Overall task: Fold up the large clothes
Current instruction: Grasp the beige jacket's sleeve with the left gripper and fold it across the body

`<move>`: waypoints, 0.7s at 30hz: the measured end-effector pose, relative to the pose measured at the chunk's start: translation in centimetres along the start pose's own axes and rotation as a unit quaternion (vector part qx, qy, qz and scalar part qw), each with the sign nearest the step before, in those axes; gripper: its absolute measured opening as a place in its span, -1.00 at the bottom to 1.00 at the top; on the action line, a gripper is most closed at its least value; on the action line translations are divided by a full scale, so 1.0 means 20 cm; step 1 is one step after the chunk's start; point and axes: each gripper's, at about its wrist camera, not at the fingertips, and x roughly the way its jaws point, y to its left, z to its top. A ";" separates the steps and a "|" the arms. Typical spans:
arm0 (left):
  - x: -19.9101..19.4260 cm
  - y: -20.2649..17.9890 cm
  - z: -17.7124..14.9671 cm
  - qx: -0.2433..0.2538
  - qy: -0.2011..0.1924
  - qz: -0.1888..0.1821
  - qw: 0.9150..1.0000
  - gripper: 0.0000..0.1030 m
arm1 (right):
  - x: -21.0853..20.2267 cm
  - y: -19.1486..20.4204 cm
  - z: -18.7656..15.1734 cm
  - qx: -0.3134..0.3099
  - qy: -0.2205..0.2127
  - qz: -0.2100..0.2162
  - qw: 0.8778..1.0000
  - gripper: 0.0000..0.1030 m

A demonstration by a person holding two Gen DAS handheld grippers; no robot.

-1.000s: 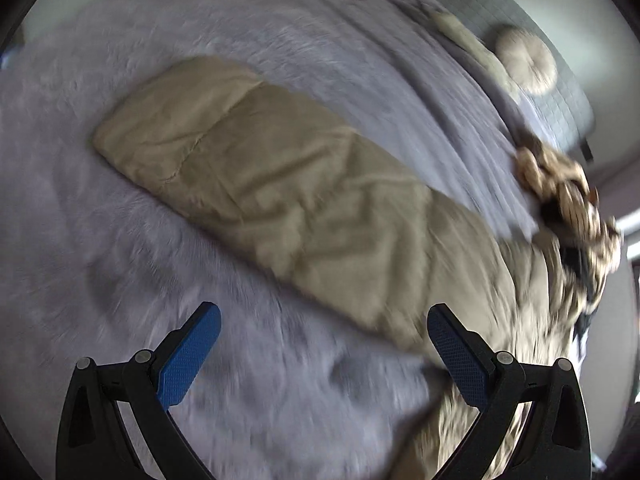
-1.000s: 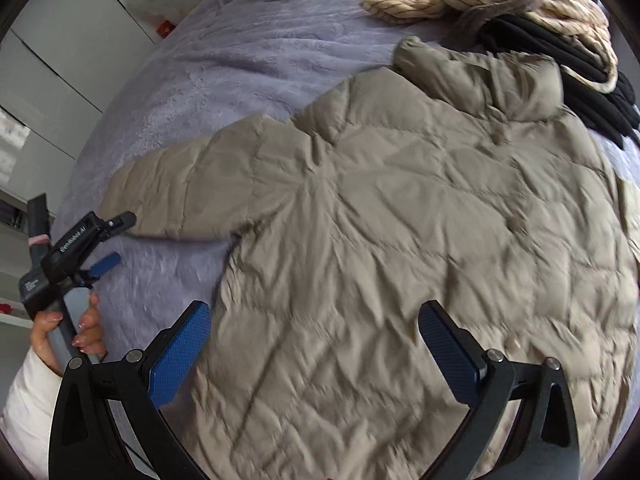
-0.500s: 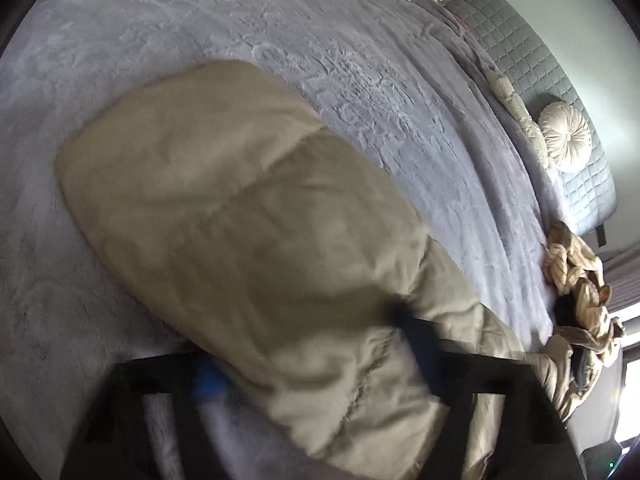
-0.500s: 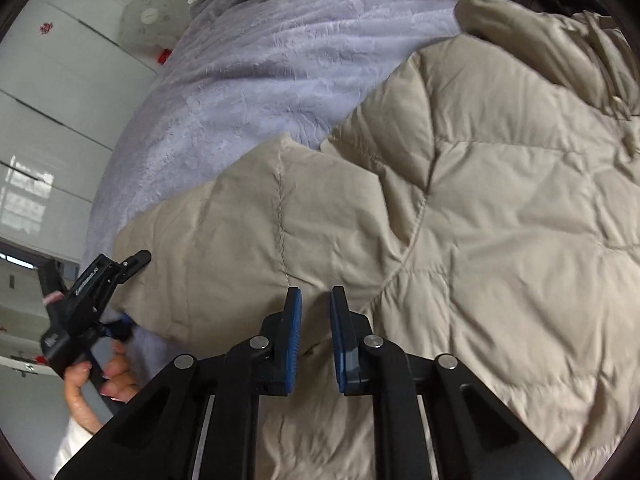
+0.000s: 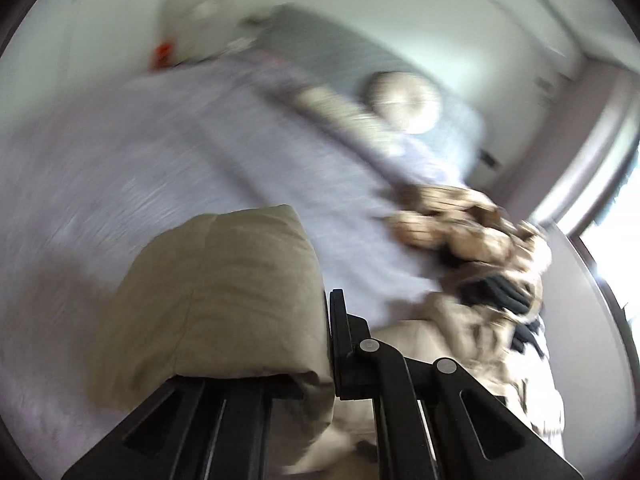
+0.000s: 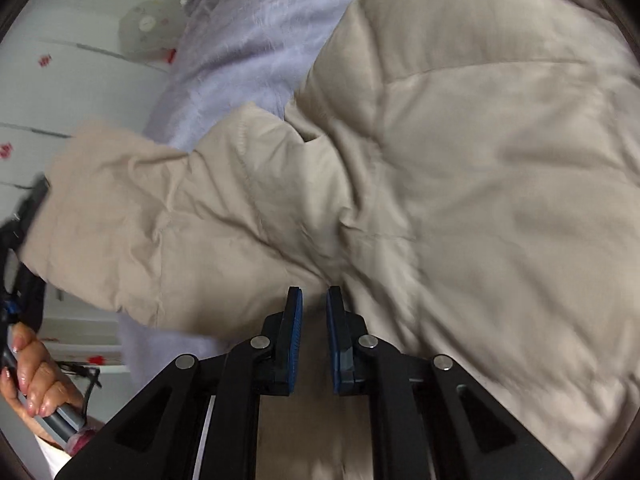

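Beige quilted nylon fills both views: a puffy down jacket point(image 6: 460, 168) spread on a lilac fleecy bedspread point(image 5: 140, 152). The right gripper point(image 6: 314, 308) is clenched on a fold of the jacket's body, its blue-padded fingers point(image 6: 295, 332) nearly together with fabric pinched between them; the rest of the jacket spreads ahead and to its right, and the sleeve point(image 6: 132, 216) stretches off to its left. At the far end of that sleeve, the person's hand point(image 6: 34, 376) grips the handle of the other tool. The left gripper point(image 5: 326, 320) is clamped on the sleeve cuff point(image 5: 216, 292), which bulges up over its left finger and hides it. Ahead and to its right lies a blurred heap of striped and dark clothes point(image 5: 468, 240), with a round cream cushion point(image 5: 404, 102) further off against a grey headboard point(image 5: 332, 48). No brand, label or lettering can be read in either view.
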 end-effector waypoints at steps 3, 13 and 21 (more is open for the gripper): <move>0.03 -0.36 -0.02 0.052 0.000 -0.052 0.997 -0.82 | -0.22 -0.08 0.01 -0.014 -0.028 0.000 1.000 -0.77; 0.62 -1.32 -0.74 0.261 0.163 -0.054 0.950 -0.82 | -0.89 -0.71 -0.04 0.066 -0.136 -0.120 0.981 -0.77; 0.68 -1.35 -1.02 0.321 0.201 0.003 0.925 0.57 | -0.92 -0.93 -0.01 0.080 -0.148 -0.139 0.976 -0.67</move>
